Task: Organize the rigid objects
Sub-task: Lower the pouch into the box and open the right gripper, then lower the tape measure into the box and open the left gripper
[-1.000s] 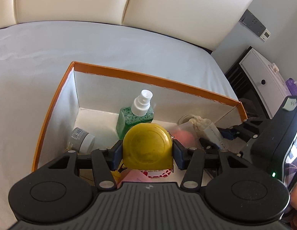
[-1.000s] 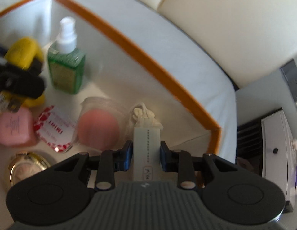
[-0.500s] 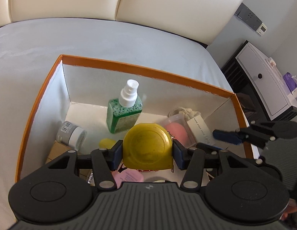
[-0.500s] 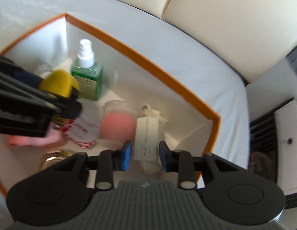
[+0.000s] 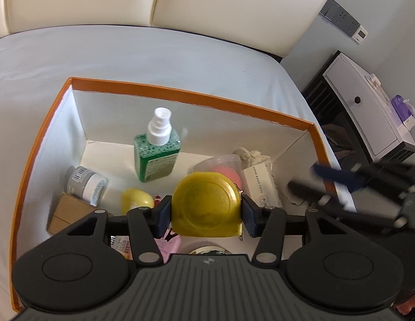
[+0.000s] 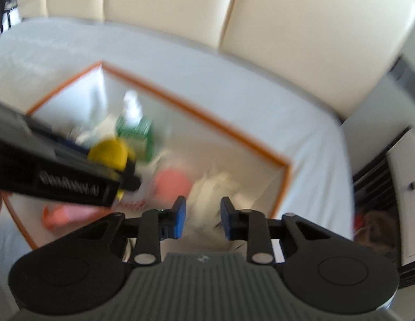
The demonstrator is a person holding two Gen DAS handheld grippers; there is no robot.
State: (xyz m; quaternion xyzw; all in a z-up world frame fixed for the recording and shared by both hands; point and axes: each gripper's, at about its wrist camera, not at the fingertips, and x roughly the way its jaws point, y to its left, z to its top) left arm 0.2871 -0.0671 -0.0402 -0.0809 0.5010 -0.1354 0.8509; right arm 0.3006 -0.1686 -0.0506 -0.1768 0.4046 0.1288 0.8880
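My left gripper [image 5: 206, 210] is shut on a yellow tape measure [image 5: 206, 204] and holds it above the orange-rimmed white box [image 5: 180, 97]. In the box lie a green spray bottle [image 5: 156, 152], a grey jar [image 5: 85, 186], a wooden block [image 5: 67, 212], a yellow piece [image 5: 135, 200], a pink sponge in a clear case [image 5: 229, 172] and a white packet [image 5: 261, 183]. My right gripper [image 6: 202, 220] is open and empty above the box's right end; it shows blurred in the left wrist view [image 5: 341, 182]. The tape measure [image 6: 108, 153] also shows in the right wrist view.
The box sits on a grey-white bed sheet [image 5: 127, 58] in front of a cream headboard [image 5: 154, 0]. A white bedside cabinet [image 5: 368, 112] stands to the right. More small items, pink and red-white, lie at the box's near side [image 5: 167, 243].
My right gripper let go of the white packet, opened and rose away from the box. My left gripper lifted higher with the tape measure.
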